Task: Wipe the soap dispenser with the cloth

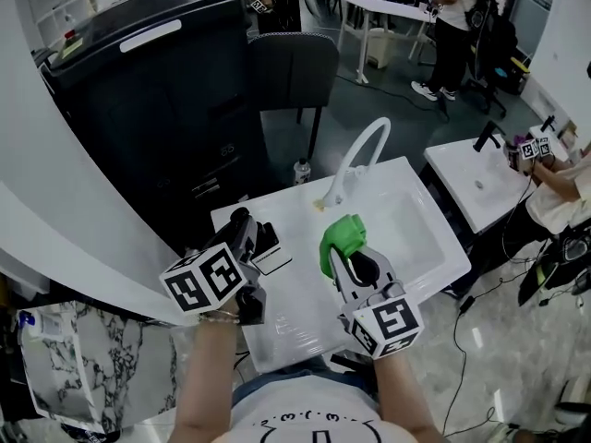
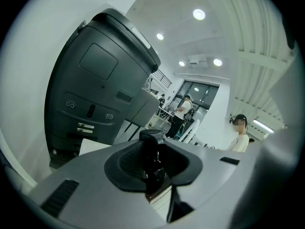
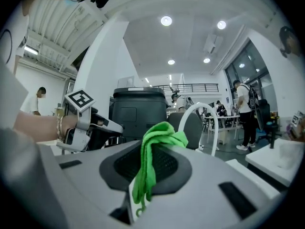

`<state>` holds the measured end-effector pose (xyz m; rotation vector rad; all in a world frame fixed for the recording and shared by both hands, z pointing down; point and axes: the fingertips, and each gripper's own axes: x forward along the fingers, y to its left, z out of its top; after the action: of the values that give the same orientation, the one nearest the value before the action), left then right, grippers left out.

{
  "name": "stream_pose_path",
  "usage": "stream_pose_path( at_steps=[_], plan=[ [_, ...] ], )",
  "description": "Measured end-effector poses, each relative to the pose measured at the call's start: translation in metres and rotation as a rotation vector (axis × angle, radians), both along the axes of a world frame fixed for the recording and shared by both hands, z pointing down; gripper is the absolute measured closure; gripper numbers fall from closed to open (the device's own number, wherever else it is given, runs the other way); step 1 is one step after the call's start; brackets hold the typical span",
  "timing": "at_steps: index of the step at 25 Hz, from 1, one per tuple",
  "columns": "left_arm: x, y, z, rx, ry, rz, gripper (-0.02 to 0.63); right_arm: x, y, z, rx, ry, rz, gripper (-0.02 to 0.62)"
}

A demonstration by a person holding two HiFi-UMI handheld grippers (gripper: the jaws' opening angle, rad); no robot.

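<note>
My left gripper (image 1: 249, 236) is shut on a black soap dispenser (image 1: 266, 244) with a white label, held above the left part of the white sink (image 1: 416, 220). In the left gripper view the dispenser's pump (image 2: 152, 159) stands between the jaws, with the label (image 2: 159, 194) below it. My right gripper (image 1: 347, 255) is shut on a green cloth (image 1: 343, 233), which bunches past its tips over the basin. In the right gripper view the cloth (image 3: 151, 161) hangs down between the jaws, and the left gripper (image 3: 88, 125) shows a short way off to the left. Cloth and dispenser are apart.
A white arched faucet (image 1: 362, 150) rises at the sink's back edge, with a small bottle (image 1: 301, 171) behind it. A big black bin (image 1: 148, 90) and a dark chair (image 1: 291, 67) stand beyond. A second sink (image 1: 476, 183) is at the right, where another person's hand (image 1: 554, 173) holds grippers.
</note>
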<state>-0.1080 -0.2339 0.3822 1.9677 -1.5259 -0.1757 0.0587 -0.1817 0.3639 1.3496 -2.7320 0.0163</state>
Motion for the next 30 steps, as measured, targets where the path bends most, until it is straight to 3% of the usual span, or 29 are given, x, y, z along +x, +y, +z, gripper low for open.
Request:
stream_pose_path(
  at_steps=[10,15,22,30],
  plan=[
    [0.011,-0.001,0.0,-0.044,0.036,0.003,0.512,-0.068,0.015,0.0,-0.042,0.001,-0.221,0.548],
    [0.016,0.003,-0.002,-0.05,0.059,0.024,0.511,-0.091,0.01,0.01,-0.075,0.037,-0.265,0.548],
    [0.011,0.004,-0.007,-0.045,0.098,0.022,0.509,-0.096,0.013,0.025,-0.112,0.069,-0.274,0.548],
    [0.012,0.002,-0.011,-0.038,0.136,0.023,0.509,-0.07,0.017,0.057,-0.22,0.12,-0.184,0.548]
  ],
)
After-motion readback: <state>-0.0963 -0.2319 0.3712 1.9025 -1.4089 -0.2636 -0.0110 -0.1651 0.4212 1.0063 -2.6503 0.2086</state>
